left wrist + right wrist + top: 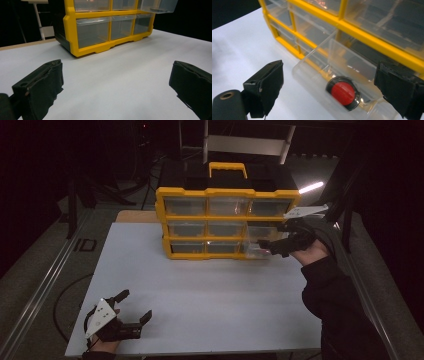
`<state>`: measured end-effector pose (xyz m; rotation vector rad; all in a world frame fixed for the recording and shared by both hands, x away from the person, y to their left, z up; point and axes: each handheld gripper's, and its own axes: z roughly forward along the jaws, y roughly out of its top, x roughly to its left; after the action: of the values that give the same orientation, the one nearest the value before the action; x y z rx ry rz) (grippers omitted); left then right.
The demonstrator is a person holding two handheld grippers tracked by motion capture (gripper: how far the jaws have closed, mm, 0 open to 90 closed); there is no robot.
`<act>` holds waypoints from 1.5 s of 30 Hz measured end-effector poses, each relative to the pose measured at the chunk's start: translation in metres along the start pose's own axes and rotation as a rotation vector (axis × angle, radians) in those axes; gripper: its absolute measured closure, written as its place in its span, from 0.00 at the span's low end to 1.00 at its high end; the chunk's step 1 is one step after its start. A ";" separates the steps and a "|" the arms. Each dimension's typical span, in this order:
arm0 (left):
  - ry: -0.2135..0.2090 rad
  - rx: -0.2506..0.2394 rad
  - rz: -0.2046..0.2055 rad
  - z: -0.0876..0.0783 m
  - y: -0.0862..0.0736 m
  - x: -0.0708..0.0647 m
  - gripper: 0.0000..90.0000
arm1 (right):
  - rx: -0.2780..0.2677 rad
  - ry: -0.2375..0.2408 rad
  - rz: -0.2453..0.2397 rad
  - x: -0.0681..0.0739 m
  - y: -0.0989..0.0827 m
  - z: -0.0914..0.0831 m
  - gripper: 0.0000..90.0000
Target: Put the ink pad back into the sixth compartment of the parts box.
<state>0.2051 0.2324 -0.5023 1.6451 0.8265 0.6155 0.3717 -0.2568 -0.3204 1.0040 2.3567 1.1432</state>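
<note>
Drawer (342,62), clear plastic, pulled partway out of the right column of the yellow cabinet (227,222), which stands at the far edge of the white bench (210,290). Inside the drawer lies a round black part with a red centre (343,93). Right tongs (272,245) sit at the drawer's front, jaws spread to either side of it, not pressing it. Left tongs (132,307) rest at the bench's near left corner, jaws spread wide, gripping nothing.

clear drawer (342,67) pulled out, red-capped disc (343,93) inside
</note>
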 end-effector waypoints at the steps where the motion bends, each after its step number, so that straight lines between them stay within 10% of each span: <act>1: 0.000 0.000 0.000 0.000 0.000 0.000 0.00 | -0.003 0.002 -0.004 0.002 -0.002 0.000 0.10; 25: -0.001 -0.001 0.002 0.000 0.000 -0.001 0.00 | -0.132 0.035 -0.043 0.026 -0.044 -0.012 0.10; 45: 0.000 0.000 0.004 0.000 0.000 -0.001 0.00 | -0.124 0.108 -0.008 0.026 -0.098 0.006 0.10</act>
<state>0.2045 0.2316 -0.5021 1.6467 0.8233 0.6179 0.3129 -0.2770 -0.4012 0.9113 2.3362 1.3535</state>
